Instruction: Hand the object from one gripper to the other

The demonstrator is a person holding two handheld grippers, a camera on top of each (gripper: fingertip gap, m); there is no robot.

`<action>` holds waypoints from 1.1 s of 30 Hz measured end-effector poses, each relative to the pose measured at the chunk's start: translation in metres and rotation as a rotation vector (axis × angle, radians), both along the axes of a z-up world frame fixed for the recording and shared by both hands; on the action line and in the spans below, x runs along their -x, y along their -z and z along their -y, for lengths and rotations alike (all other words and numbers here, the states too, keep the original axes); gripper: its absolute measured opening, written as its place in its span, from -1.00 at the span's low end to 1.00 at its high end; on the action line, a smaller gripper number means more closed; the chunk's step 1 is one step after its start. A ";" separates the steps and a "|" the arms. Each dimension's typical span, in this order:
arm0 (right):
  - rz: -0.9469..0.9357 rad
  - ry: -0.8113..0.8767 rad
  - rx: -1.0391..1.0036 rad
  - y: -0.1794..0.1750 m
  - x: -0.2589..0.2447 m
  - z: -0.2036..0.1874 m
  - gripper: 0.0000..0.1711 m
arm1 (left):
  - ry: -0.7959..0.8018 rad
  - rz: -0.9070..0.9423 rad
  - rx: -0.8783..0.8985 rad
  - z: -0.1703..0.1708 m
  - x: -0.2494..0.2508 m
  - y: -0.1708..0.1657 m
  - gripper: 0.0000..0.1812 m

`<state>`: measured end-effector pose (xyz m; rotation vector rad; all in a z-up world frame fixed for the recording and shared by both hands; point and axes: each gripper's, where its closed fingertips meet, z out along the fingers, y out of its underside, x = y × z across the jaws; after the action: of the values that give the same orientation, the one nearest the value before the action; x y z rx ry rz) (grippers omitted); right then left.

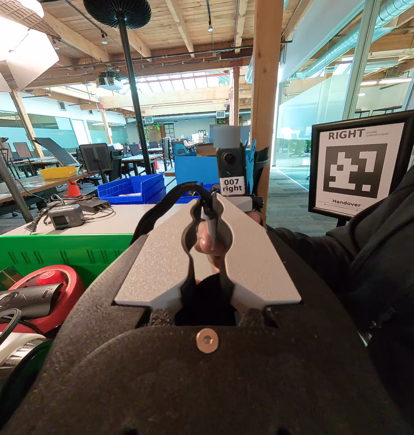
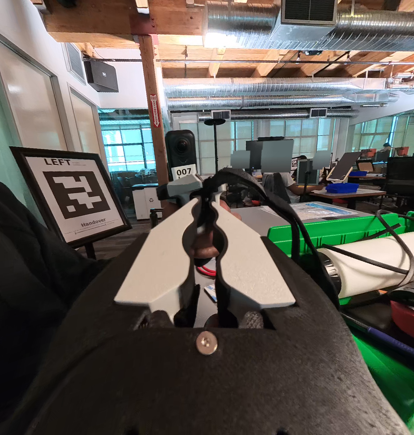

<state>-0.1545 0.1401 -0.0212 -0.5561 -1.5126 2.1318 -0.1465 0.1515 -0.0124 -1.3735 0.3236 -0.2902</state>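
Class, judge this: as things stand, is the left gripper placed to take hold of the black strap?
Probably yes: the left gripper already has the black strap between its fingertips, facing the right gripper, with nothing between them.

left gripper (image 1: 207, 202): grey fingers pinched on black fabric strap (image 1: 177, 191) | right gripper (image 1: 209, 220): facing it, fingertips meeting at the strap | green plastic bin (image 1: 60, 249): left of left gripper, holding red tape roll (image 1: 60, 296)
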 end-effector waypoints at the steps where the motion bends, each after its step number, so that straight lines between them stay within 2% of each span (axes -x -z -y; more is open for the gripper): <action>1: -0.005 0.008 -0.006 0.000 0.000 -0.001 -0.96 | 0.002 0.002 0.000 0.000 0.000 0.000 -0.89; 6: -0.009 -0.008 0.037 -0.005 -0.002 -0.005 -0.96 | -0.024 0.012 0.032 -0.001 0.006 0.004 -0.72; 10: -0.009 -0.009 0.035 -0.005 -0.002 -0.005 -0.96 | 0.011 -0.014 0.024 0.000 -0.003 0.005 -0.92; 19: -0.014 0.006 0.033 -0.005 -0.002 -0.005 -0.93 | 0.021 -0.005 0.009 0.000 -0.003 0.002 -0.95; 26: -0.013 -0.036 0.082 -0.011 -0.006 -0.005 -0.68 | 0.044 -0.005 -0.011 0.002 -0.007 -0.001 -0.95; 29: 0.007 -0.074 0.129 -0.014 -0.008 -0.008 -0.69 | 0.057 -0.018 -0.008 0.002 -0.011 0.001 -0.95; 33: 0.006 -0.096 0.148 -0.016 -0.011 -0.008 -0.84 | 0.084 -0.023 0.005 0.003 -0.016 0.003 -0.96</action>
<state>-0.1437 0.1485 -0.0057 -0.5510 -1.4188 2.3309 -0.1306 0.1485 -0.0157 -1.3709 0.4009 -0.3448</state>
